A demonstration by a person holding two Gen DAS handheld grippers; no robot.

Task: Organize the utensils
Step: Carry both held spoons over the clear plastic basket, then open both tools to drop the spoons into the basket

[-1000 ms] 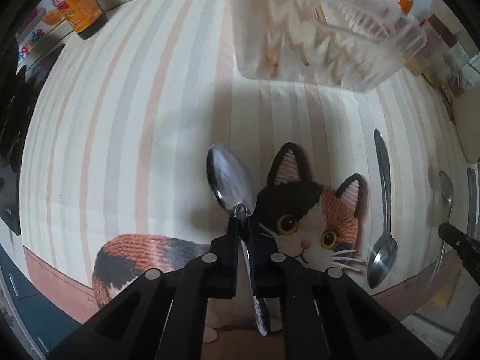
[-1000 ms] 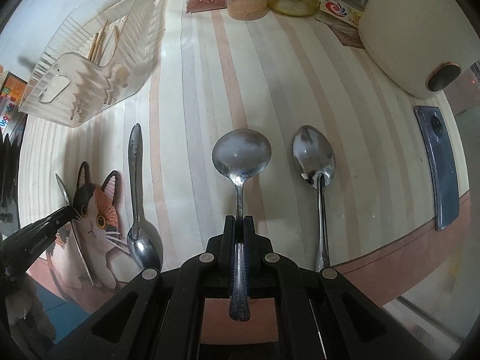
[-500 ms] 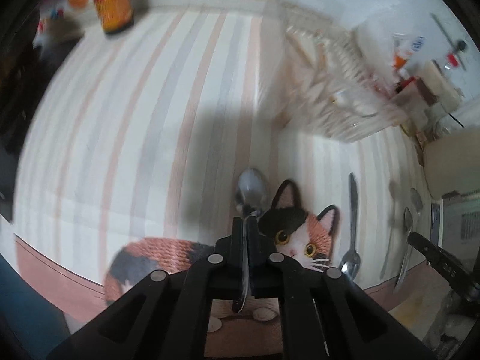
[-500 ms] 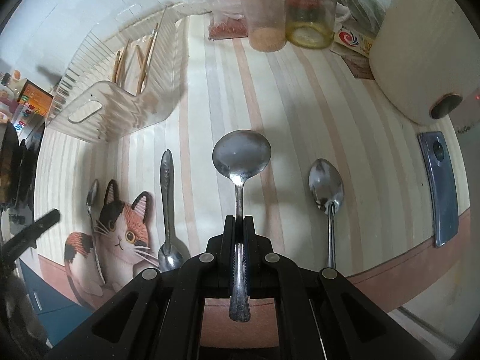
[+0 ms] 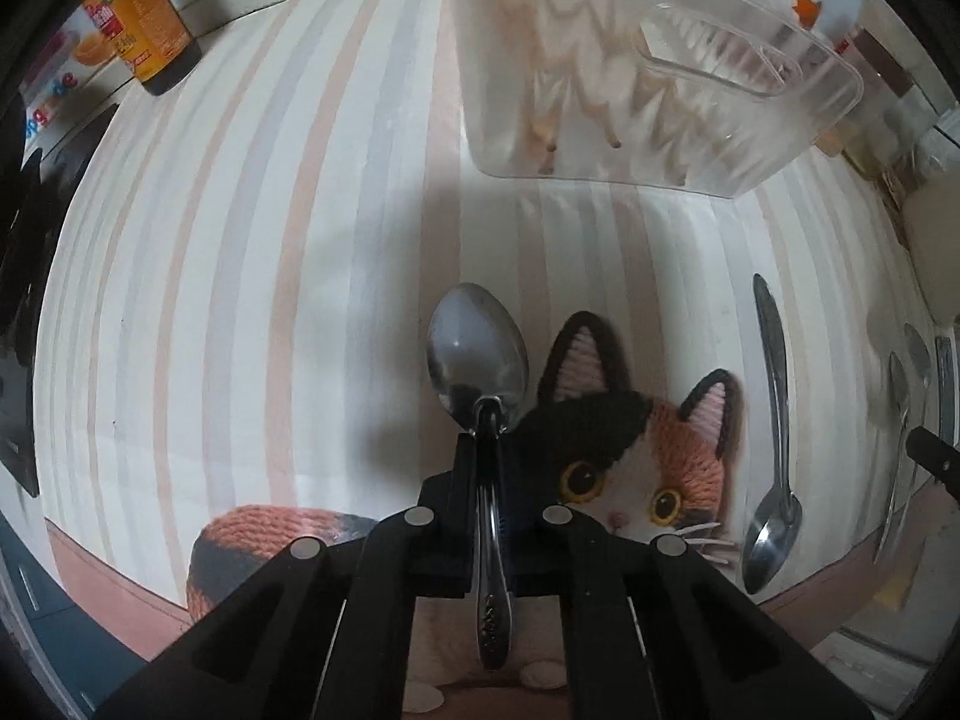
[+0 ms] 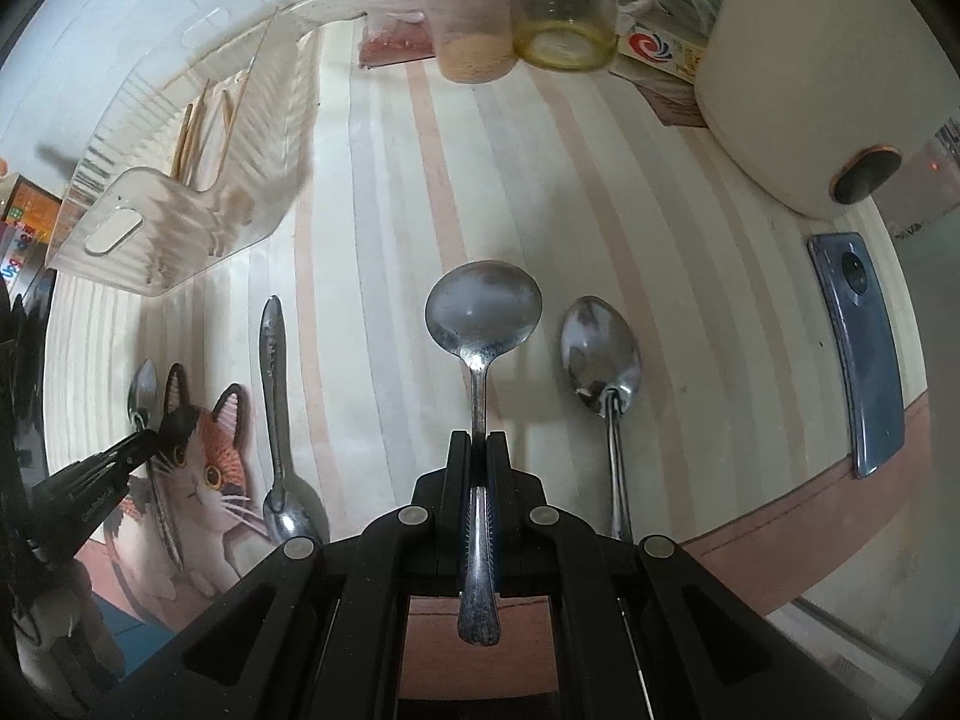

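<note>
Striped in pastel pink, grey and cream, the tabletop (image 6: 690, 300) carries everything. At far left stands an orange juice carton (image 5: 141, 30). The left tool (image 5: 487, 438) is clamped on the neck of an oval spoon (image 5: 477, 354), bowl forward, beside the ear of a calico cat mat (image 5: 636, 456). Beyond it a clear plastic utensil rack (image 5: 630, 90) holds wooden chopsticks (image 6: 195, 126). Right of the cat lies a reversed spoon (image 6: 277, 414), handle pointing away. The right tool (image 6: 478, 441) grips a round-bowled spoon (image 6: 483, 312) by its handle. Just beside that rests another oval spoon (image 6: 600, 354). Farther right lie a blue phone (image 6: 858, 354) and a cream appliance (image 6: 840, 60). Two jars (image 6: 510, 6) stand at the back.
</note>
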